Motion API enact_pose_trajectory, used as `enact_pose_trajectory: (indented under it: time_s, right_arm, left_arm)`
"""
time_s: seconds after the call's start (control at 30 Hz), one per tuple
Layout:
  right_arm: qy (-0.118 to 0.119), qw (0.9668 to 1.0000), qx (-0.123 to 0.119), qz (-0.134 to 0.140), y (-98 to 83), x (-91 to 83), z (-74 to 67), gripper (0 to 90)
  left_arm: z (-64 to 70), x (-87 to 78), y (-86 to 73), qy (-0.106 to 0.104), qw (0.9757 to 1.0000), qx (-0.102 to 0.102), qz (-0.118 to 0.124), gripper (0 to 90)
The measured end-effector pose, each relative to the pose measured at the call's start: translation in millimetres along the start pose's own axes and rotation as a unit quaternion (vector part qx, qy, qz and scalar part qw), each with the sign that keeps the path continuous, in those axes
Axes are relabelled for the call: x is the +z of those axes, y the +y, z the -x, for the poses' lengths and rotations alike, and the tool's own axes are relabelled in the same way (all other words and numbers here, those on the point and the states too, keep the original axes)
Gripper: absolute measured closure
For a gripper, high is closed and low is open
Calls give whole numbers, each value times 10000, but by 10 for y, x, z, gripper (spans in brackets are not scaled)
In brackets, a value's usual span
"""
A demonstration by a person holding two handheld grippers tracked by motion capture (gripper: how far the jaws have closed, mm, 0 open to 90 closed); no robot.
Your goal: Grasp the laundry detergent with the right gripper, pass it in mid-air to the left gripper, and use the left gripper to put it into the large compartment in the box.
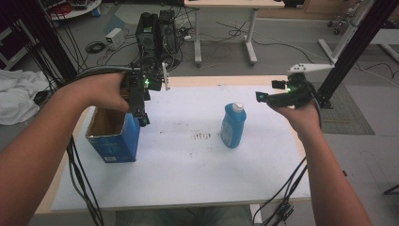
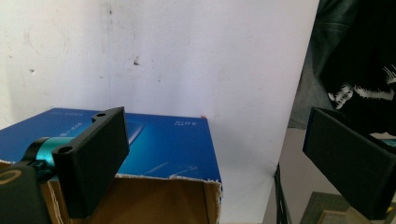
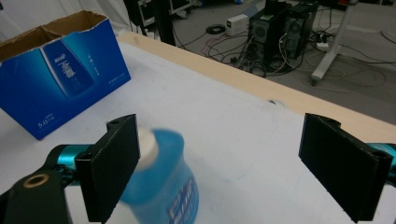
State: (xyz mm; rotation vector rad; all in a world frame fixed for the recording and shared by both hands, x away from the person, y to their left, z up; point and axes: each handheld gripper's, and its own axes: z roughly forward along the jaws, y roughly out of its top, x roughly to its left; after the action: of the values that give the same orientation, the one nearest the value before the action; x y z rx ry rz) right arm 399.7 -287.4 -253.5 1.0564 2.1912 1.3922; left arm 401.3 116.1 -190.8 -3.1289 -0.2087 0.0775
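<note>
A white-covered worktop (image 1: 197,179) stands in a room strewn with cables and computer towers. The right gripper (image 1: 264,97) hangs with fingers (image 3: 114,161) spread wide, likely lining up a grasp: the blue bottle (image 1: 233,125) stands upright just below and ahead of them, untouched. The left gripper (image 1: 143,117), fingers also wide, hovers over the open blue box (image 1: 115,141), empty.

— Any print legible?
— Blue box (image 3: 60,79), right gripper view: "5.0" plus a blurred character, white, low on the long side. Remaining characters too small.
— Bottle (image 3: 163,182)?
— White label lettering, motion-blurred, unreadable. In the left gripper view the box (image 2: 154,144) print shows upside down, illegible.
</note>
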Motion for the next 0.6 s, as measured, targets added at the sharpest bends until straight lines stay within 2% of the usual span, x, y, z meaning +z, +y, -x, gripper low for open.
enact_pose_trajectory:
  time_s: [0.1,0.13,0.17,0.2,0.27,0.3,0.33,0.43,0.5,0.53,0.6]
  right_arm:
    - [-59,10000,21,30,-246,-155,-30,117]
    - [-69,9999,102,17,-338,-189,-60,117]
    - [-116,9998,150,-24,-430,-211,-96,117]
    - [-136,9997,179,-104,-493,-225,-126,117]
    - [-144,9999,11,-2,-691,-202,-169,117]
    - [-152,9998,-71,-76,-771,-201,-191,117]
    - [-134,9998,70,-164,-866,-189,-254,117]
    - [-129,9997,64,-195,-1041,-82,-318,117]
    - [-62,9995,237,-207,-1135,18,-396,117]
    - [-80,9995,141,-273,-1183,84,-435,117]
    - [-78,9994,109,-327,-1234,179,-483,117]
  left_arm:
    - [17,7,8,25,10000,47,9,70]
    - [21,7,8,9,10000,54,1,70]
    - [23,5,4,124,9999,114,32,70]
    - [30,4,6,-10,10000,60,11,70]
    - [33,-7,-1,59,9999,100,3,70]
    - [35,-15,-10,39,9999,84,44,70]
    - [41,-15,-17,45,9999,95,47,70]
    - [56,-23,-40,67,9999,96,55,70]
    - [77,-24,-61,76,9999,63,83,70]
    - [77,-27,-67,80,9999,102,61,70]
    - [92,-27,-81,87,9999,94,61,70]
